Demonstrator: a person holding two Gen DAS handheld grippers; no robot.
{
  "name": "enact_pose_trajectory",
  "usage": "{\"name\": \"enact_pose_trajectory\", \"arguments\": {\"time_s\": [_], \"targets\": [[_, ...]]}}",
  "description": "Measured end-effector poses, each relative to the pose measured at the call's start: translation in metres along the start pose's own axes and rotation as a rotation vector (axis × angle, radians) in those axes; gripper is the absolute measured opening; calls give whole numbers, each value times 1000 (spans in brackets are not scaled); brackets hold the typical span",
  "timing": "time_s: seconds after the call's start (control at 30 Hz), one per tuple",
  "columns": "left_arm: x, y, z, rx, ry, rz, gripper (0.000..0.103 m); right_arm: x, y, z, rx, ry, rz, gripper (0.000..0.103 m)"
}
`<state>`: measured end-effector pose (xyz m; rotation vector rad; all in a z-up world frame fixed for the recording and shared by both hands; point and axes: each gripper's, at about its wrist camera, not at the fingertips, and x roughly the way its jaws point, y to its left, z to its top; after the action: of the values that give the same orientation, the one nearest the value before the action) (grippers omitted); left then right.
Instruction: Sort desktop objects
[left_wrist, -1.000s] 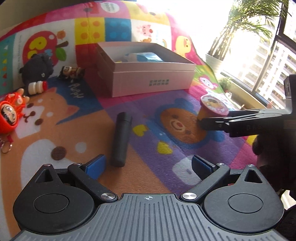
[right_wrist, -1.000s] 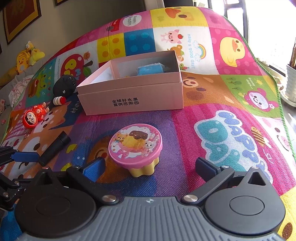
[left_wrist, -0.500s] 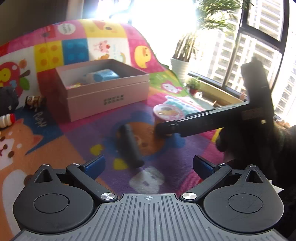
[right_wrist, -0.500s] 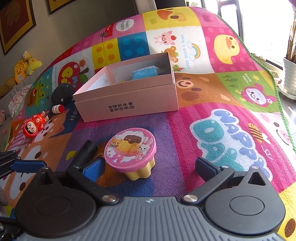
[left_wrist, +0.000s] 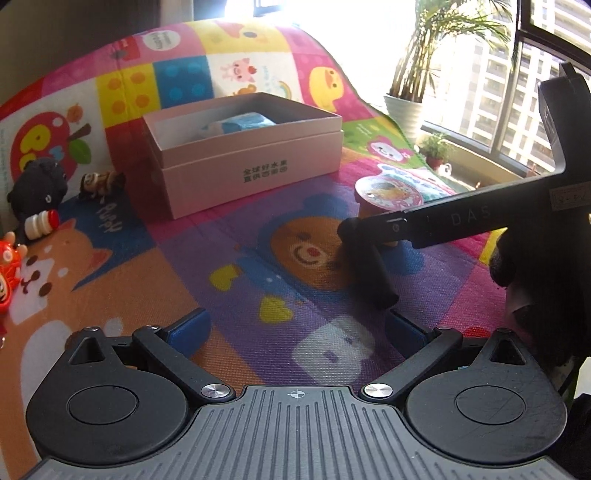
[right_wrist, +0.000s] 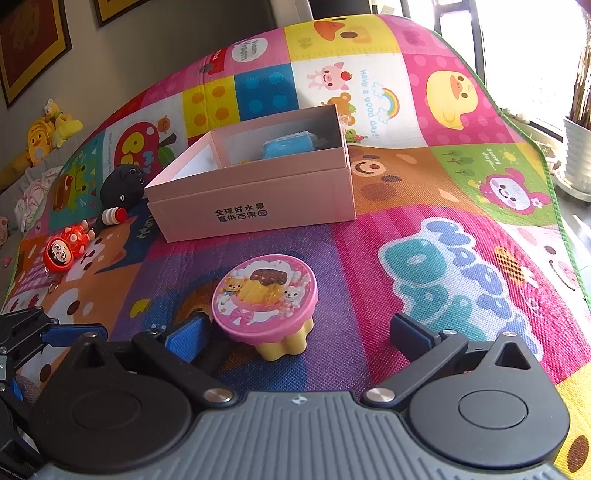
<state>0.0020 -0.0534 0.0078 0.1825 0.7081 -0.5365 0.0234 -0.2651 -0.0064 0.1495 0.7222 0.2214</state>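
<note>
Both wrist views look low, close across the mat (left_wrist: 258, 229); both share the pink box (right_wrist: 258, 199).

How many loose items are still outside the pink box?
6: pudding cup and black cylinder in front; black plush, small bottle, brown figure, red doll left. Others may be hidden.

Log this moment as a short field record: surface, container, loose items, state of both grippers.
surface: colourful cartoon play mat
container: open pink box, blue packet inside
near right gripper: pink-lidded pudding cup, between open fingers, not gripped
near left gripper: black cylinder lying on mat
far side: black plush, red doll
left gripper: open, empty
right gripper: open
</note>
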Motion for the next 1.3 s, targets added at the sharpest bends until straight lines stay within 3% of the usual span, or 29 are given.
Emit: {"name": "enact_pose_trajectory", "arguments": {"time_s": [0.1, 0.23, 0.3, 0.37, 0.5, 0.6, 0.7, 0.8, 0.93, 1.07, 1.1, 1.13, 1.2, 1.3], "targets": [[-10, 21, 3, -32, -76, 154, 103, 0, 0, 0, -2, 0, -3, 103], [-13, 82, 7, -136, -144, 532, 103, 0, 1, 0, -2, 0, -3, 103], [-11, 112, 8, -177, -144, 692, 103, 0, 1, -1, -2, -1, -3, 103], [-5, 140, 9, -200, -108, 763, 103, 0, 1, -1, -2, -1, -3, 103], [7, 170, 14, -216, -40, 724, 100, 0, 1, -1, -3, 0, -4, 103], [15, 174, 17, -202, -14, 736, 67, 0, 1, -1, -3, 0, -4, 103], [16, 171, 14, -204, -7, 734, 59, 0, 1, -1, -3, 0, -4, 103], [6, 151, 14, -173, -21, 666, 59, 0, 1, 0, -3, -1, -4, 103], [-15, 106, 21, -153, -60, 379, 59, -1, 2, -1, -4, 0, -4, 103], [-20, 51, 22, 25, -61, 172, 60, 0, 1, -1, -4, -1, -4, 103], [-18, 38, 20, 76, -56, 146, 62, 0, 1, -1, -4, 0, -4, 103], [-15, 29, 18, 122, -45, 132, 70, -1, 1, -1, -4, -1, -4, 103], [-10, 18, 13, 178, -30, 158, 82, -1, 1, -1, -3, -1, -4, 103], [-6, 20, 6, 186, -1, 217, 87, -1, 1, -1, -3, -1, -3, 103]]}}
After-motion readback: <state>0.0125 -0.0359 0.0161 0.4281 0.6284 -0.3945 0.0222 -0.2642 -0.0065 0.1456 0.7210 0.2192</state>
